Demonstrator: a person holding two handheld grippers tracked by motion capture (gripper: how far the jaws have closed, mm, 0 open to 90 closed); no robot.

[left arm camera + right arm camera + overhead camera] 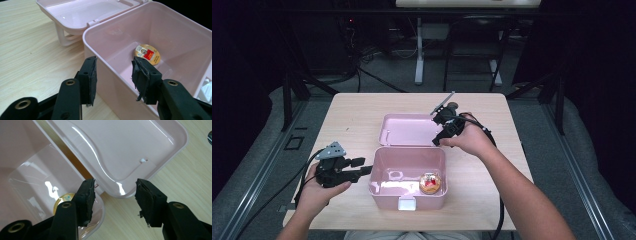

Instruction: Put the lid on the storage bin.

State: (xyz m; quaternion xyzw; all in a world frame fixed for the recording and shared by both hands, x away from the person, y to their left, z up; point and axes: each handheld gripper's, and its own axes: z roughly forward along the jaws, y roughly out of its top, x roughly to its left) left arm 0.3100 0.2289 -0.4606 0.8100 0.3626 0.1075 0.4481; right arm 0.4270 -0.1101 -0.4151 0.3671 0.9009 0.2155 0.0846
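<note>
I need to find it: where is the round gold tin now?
In the high view, the round gold tin lies inside the open pink box, at its near-right corner.

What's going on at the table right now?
A person works on an open pink box with a hand-held gripper in each hand. The left hand-held gripper straddles the box's left wall, one jaw outside and one inside, not pressing on it. The right hand-held gripper is open near the corner of the lid, which lies flat behind the box. A round gold tin sits inside.
</note>
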